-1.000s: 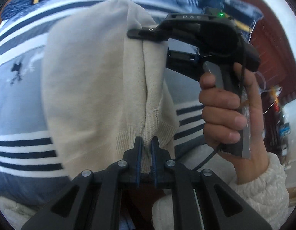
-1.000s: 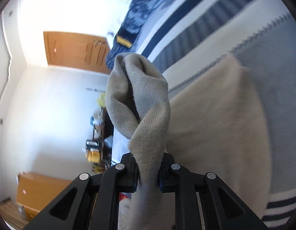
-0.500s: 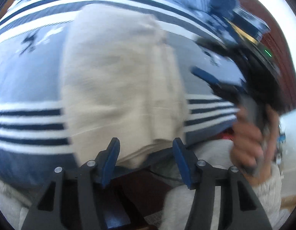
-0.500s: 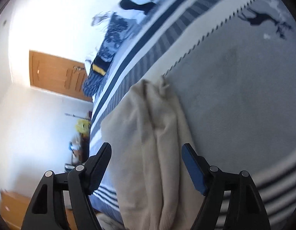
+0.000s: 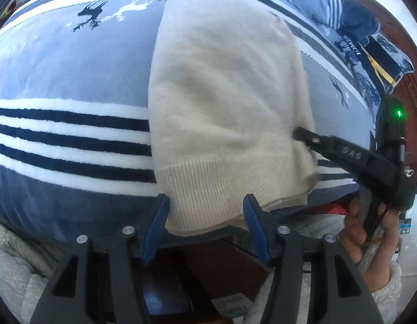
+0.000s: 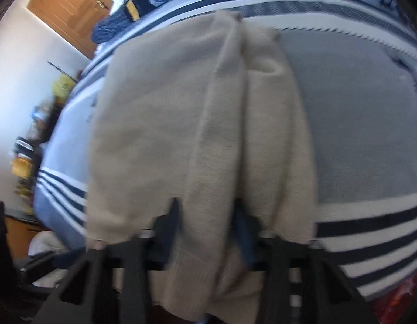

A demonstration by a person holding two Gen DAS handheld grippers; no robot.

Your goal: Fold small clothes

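Observation:
A beige knitted sweater (image 5: 224, 102) lies folded lengthwise on a grey-blue striped blanket (image 5: 60, 81), its ribbed hem at the near bed edge. My left gripper (image 5: 205, 213) is open, its blue pads either side of the hem, gripping nothing. My right gripper (image 5: 303, 135) shows in the left wrist view at the sweater's right edge. In the right wrist view the right gripper (image 6: 207, 216) is open around a long raised fold of the sweater (image 6: 216, 135), its pads partly buried in the cloth. This view is blurred.
The blanket (image 6: 356, 108) covers a bed with a dark blue patterned pillow (image 5: 370, 51) at the far end. A wooden door (image 6: 71, 8) and cluttered shelves (image 6: 27, 140) stand left of the bed. The bed's near edge drops to dark floor below the grippers.
Both grippers let go of the sweater and opened. The sweater dropped flat onto the blanket. The right gripper then came down low onto the sweater's right fold.

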